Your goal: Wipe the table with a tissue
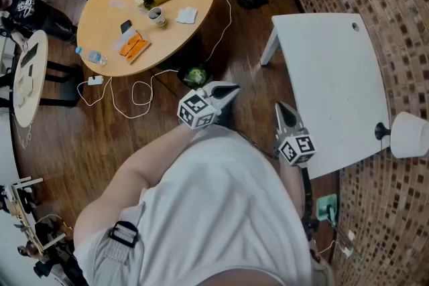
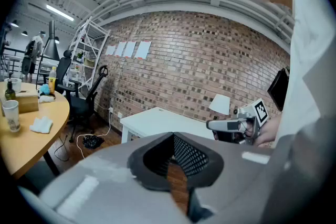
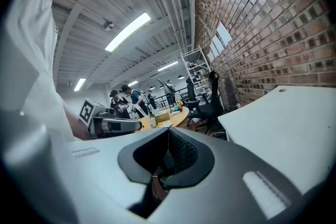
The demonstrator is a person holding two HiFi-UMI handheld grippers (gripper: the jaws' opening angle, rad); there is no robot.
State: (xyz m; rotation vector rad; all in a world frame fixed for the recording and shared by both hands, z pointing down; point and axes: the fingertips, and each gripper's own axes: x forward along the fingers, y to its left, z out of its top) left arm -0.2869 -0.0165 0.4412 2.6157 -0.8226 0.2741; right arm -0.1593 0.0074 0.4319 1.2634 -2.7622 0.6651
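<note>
A white crumpled tissue point(image 1: 187, 15) lies on the round wooden table point(image 1: 100, 17) at the upper left, far from both grippers; the left gripper view shows the tissue point(image 2: 41, 124) next to a paper cup point(image 2: 10, 114). The white rectangular table point(image 1: 335, 77) stands at the right, bare. My left gripper point(image 1: 226, 90) hangs over the wooden floor between the two tables, jaws shut and empty. My right gripper point(image 1: 282, 109) is held just off the white table's near left edge, its jaws shut with nothing in them. Each gripper view looks level across the room, the left gripper point(image 2: 170, 162) toward the brick wall, the right gripper point(image 3: 167, 157) toward the round table point(image 3: 170, 115).
The round table also carries a cup point(image 1: 156, 17), an orange item point(image 1: 134, 47), a box and a bottle. White cables point(image 1: 134, 100) loop over the floor. A white lamp point(image 1: 410, 134) sits at the white table's right edge. People stand at the far left.
</note>
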